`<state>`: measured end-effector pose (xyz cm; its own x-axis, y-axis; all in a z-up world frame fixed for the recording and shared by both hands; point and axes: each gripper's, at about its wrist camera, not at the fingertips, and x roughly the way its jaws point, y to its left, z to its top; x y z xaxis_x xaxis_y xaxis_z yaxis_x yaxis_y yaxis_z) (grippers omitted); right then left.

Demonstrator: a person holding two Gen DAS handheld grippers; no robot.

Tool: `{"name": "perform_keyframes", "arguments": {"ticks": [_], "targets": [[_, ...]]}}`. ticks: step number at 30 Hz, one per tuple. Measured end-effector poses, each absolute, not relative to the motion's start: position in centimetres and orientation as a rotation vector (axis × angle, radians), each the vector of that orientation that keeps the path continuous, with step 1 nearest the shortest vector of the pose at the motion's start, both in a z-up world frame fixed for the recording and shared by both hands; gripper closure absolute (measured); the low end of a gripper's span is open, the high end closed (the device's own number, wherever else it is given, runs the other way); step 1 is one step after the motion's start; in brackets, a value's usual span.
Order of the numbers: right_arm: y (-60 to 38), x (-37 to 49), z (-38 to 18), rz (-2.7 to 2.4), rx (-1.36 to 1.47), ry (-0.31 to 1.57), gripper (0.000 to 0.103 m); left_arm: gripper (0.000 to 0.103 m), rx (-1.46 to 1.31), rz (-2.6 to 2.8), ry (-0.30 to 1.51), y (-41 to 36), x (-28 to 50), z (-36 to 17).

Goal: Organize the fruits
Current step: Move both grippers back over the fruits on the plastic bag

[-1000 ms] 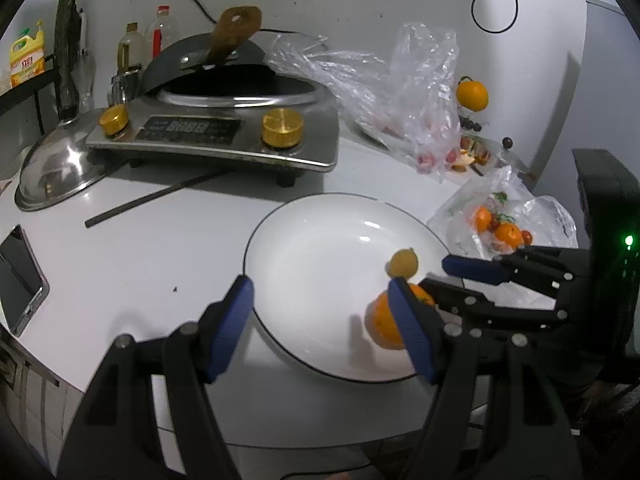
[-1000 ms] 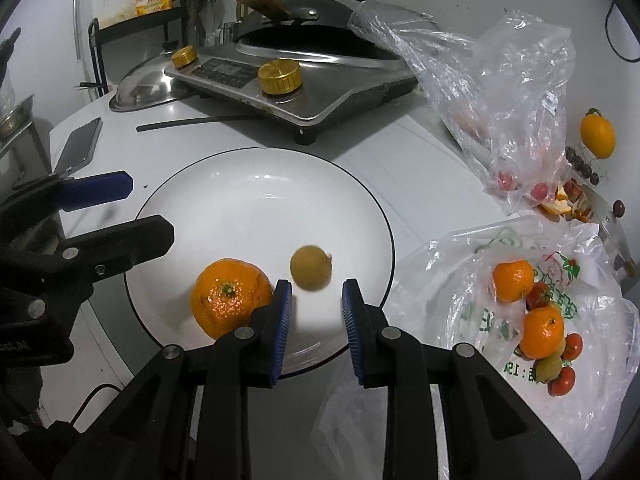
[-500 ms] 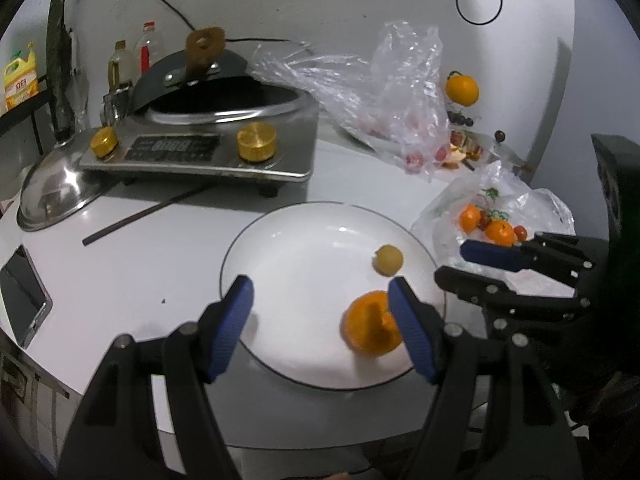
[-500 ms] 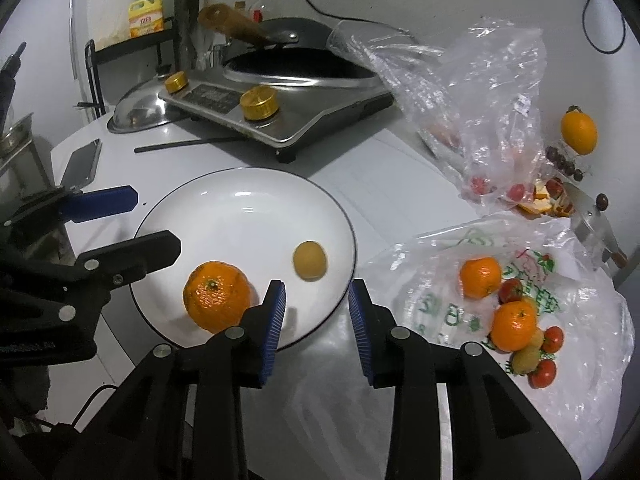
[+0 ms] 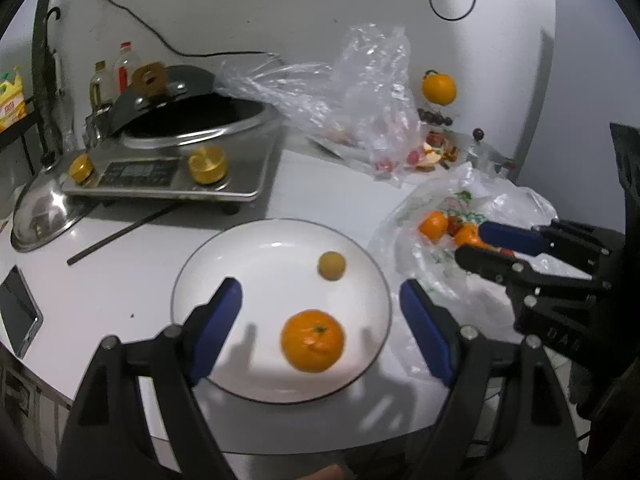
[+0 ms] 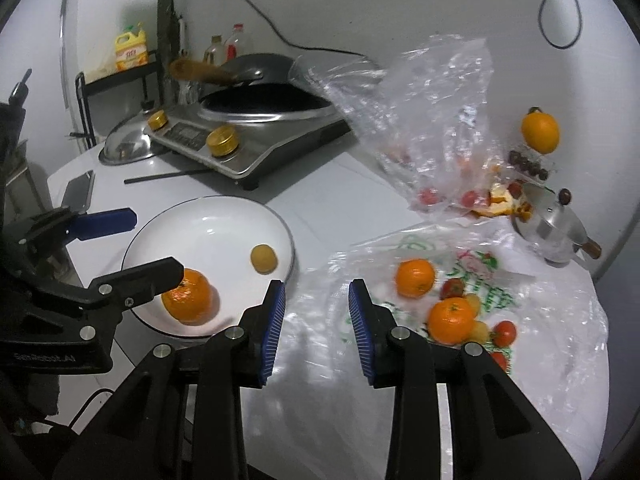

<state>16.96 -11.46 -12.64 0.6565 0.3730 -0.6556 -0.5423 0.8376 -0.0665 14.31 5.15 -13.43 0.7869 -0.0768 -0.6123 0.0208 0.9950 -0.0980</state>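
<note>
A white plate (image 5: 192, 280) holds a mandarin orange (image 5: 312, 340) and a small yellow-brown fruit (image 5: 331, 265). My left gripper (image 5: 320, 320) hovers over the plate's near side. Its jaws are opening, and the orange lies on the plate below the gap with no pad touching it. My right gripper (image 6: 316, 300) stands narrowly open and holds nothing. It sits between the plate (image 6: 224, 204) and a printed plastic bag (image 6: 540, 280). In that bag lie two oranges (image 6: 415, 278) (image 6: 451, 320) and some small tomatoes (image 6: 505, 331).
At the back left is an induction cooker (image 5: 168, 176) with a wok, a steel lid (image 5: 40, 216) beside it. A chopstick (image 5: 120, 232) and a phone (image 5: 16, 308) lie left of the plate. Behind are a crumpled clear bag (image 6: 432, 120), an orange (image 6: 540, 132) by the wall and a small metal pot (image 6: 556, 228).
Both grippers have drawn back and risen from the plate. The left jaws have spread wider. The right gripper has swung towards the fruit bag. The fruit on the plate has stayed put.
</note>
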Motion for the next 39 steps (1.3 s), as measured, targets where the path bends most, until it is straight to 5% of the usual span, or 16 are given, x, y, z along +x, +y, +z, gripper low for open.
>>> {"name": "perform_keyframes", "arguments": {"ticks": [39], "targets": [[-27.3,20.0,-15.3,0.359,-0.114,0.714,0.068,0.021,0.081,-0.182,0.728,-8.6,18.7,-13.6]]}}
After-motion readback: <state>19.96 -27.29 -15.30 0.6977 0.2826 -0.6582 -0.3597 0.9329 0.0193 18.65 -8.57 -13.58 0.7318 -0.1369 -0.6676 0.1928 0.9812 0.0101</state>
